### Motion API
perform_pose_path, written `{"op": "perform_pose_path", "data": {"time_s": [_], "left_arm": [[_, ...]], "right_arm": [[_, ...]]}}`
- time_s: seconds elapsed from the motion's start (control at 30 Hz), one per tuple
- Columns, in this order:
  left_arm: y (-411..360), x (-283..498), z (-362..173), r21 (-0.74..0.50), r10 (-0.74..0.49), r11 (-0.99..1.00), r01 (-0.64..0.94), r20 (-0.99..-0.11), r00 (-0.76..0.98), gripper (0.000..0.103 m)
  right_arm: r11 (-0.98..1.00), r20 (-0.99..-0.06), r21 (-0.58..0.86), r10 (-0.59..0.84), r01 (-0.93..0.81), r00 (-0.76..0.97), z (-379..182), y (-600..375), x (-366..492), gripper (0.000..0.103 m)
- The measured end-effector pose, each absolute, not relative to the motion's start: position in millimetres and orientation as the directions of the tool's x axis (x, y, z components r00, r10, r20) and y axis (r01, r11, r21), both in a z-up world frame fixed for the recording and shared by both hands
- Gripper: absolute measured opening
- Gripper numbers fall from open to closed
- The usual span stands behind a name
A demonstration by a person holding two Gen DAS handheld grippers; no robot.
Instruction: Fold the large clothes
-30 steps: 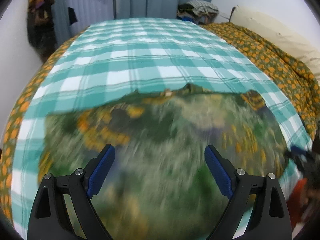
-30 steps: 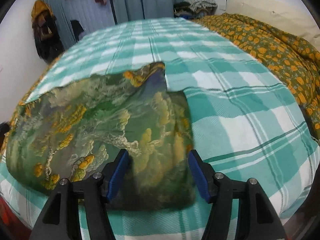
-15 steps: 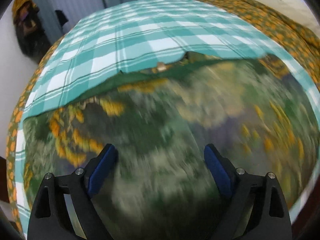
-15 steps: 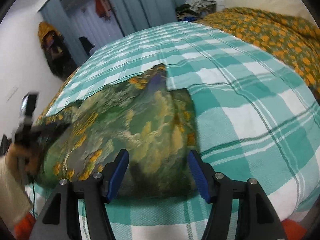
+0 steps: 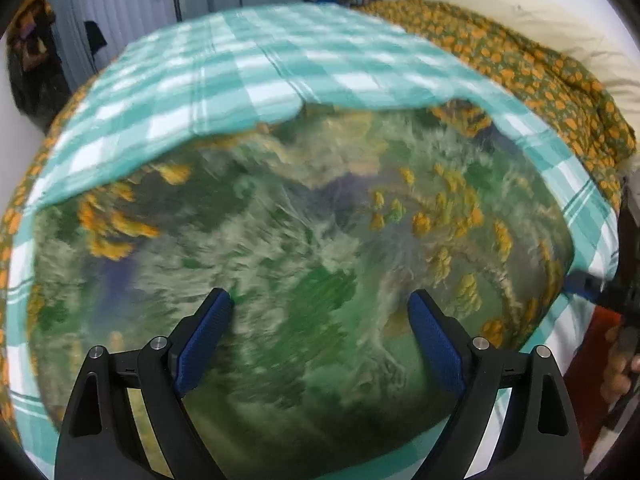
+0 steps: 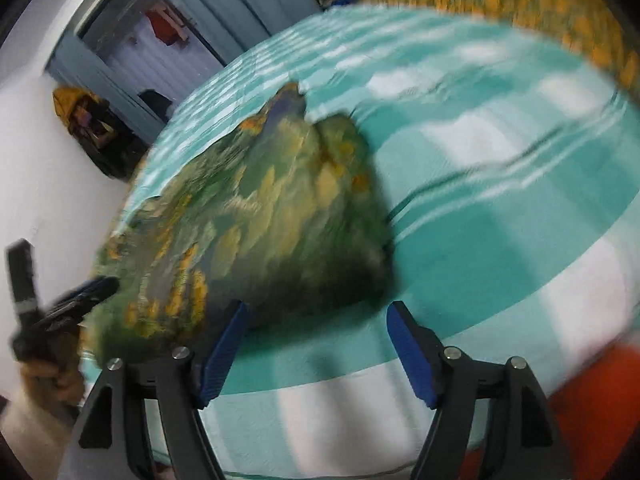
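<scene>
Both grippers are hanging wide, empty: left gripper (image 5: 320, 312), right gripper (image 6: 316, 320) (jaws opening); green printed garment (image 6: 256, 216) is risking bunching if grabbed unevenly.

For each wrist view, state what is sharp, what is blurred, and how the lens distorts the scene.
Left wrist view: the left gripper is sharp, the green printed garment smeared by motion, the checked bedsheet bulging in a fisheye dome. Right wrist view: the right gripper, jaws opening with nothing between them, is crisp; garment and sheet streak heavily; dark vignette at the corners.
</scene>
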State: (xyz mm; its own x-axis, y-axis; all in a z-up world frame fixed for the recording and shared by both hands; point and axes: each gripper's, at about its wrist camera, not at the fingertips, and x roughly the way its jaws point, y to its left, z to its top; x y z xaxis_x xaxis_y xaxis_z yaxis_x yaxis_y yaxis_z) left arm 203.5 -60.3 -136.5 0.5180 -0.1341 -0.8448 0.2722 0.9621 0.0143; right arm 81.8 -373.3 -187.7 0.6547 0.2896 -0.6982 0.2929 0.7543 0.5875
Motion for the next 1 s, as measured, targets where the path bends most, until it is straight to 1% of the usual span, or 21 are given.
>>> {"op": "perform_pose_path", "data": {"time_s": [0.1,0.2,0.23,0.27,0.3,0.33,0.37,0.4,0.43,0.47,0.53,0.63,0.67,0.73,0.8,0.9,1.0], "left_arm": [[-64,210,-160,0.036,-0.110,0.961,0.272,-0.857,0.503,0.099],[-60,212,-168,0.017,-0.128,0.962,0.271,-0.853,0.506,0.102],[-59,212,-168,0.008,-0.134,0.963,0.270,-0.854,0.503,0.102],[-59,212,-167,0.009,-0.134,0.962,0.273,-0.856,0.500,0.102],[-59,212,-165,0.014,-0.129,0.961,0.275,-0.858,0.496,0.102],[-60,211,-161,0.025,-0.118,0.961,0.275,-0.863,0.492,0.101],[-60,211,-155,0.037,-0.104,0.962,0.271,-0.866,0.489,0.100],[-60,210,-148,0.052,-0.091,0.961,0.270,-0.866,0.491,0.096],[-63,207,-137,0.071,-0.080,0.958,0.278,-0.864,0.496,0.093],[-65,207,-128,0.082,-0.076,0.955,0.285,-0.861,0.502,0.089],[-70,207,-96,0.075,-0.104,0.950,0.304,-0.840,0.532,0.089],[-85,208,-46,-0.019,-0.224,0.934,0.356,-0.809,0.544,0.091],[-93,209,-33,-0.055,-0.267,0.923,0.382,-0.806,0.528,0.094],[-116,212,-14,-0.121,-0.351,0.882,0.456,-0.814,0.462,0.096],[-138,211,-5,-0.136,-0.380,0.850,0.509,-0.828,0.413,0.096],[-173,203,0,-0.118,-0.391,0.802,0.586,-0.844,0.366,0.096],[-191,201,-5,-0.012,-0.311,0.790,0.613,-0.869,0.384,0.096]], "right_arm": [[0.629,-0.647,0.692,0.323,0.354,0.691,-205,-387,96,0.079],[0.524,-0.628,0.742,0.326,0.418,0.707,-221,-399,106,0.079],[0.505,-0.627,0.749,0.328,0.429,0.707,-224,-399,108,0.078],[0.507,-0.629,0.746,0.324,0.432,0.706,-224,-399,109,0.075],[0.536,-0.640,0.728,0.307,0.428,0.704,-221,-397,109,0.062],[0.575,-0.648,0.705,0.284,0.415,0.707,-217,-394,108,0.053],[0.598,-0.647,0.694,0.273,0.401,0.712,-213,-391,106,0.050],[0.622,-0.646,0.681,0.260,0.388,0.717,-208,-388,104,0.045],[0.663,-0.645,0.654,0.237,0.364,0.726,-199,-383,102,0.040],[0.698,-0.641,0.629,0.217,0.342,0.736,-190,-378,100,0.038],[0.815,-0.627,0.515,0.148,0.265,0.765,-161,-358,96,0.033],[0.922,-0.576,0.350,0.070,0.169,0.814,-126,-326,89,0.032],[0.939,-0.562,0.309,0.054,0.149,0.825,-118,-318,87,0.032],[0.974,-0.522,0.205,0.022,0.101,0.853,-100,-294,81,0.032],[0.992,-0.491,0.113,0.004,0.059,0.871,-87,-273,78,0.032],[0.999,-0.452,-0.043,-0.016,-0.003,0.892,-75,-240,73,0.032],[0.984,-0.423,-0.172,-0.024,-0.054,0.906,-68,-212,72,0.032]]}}
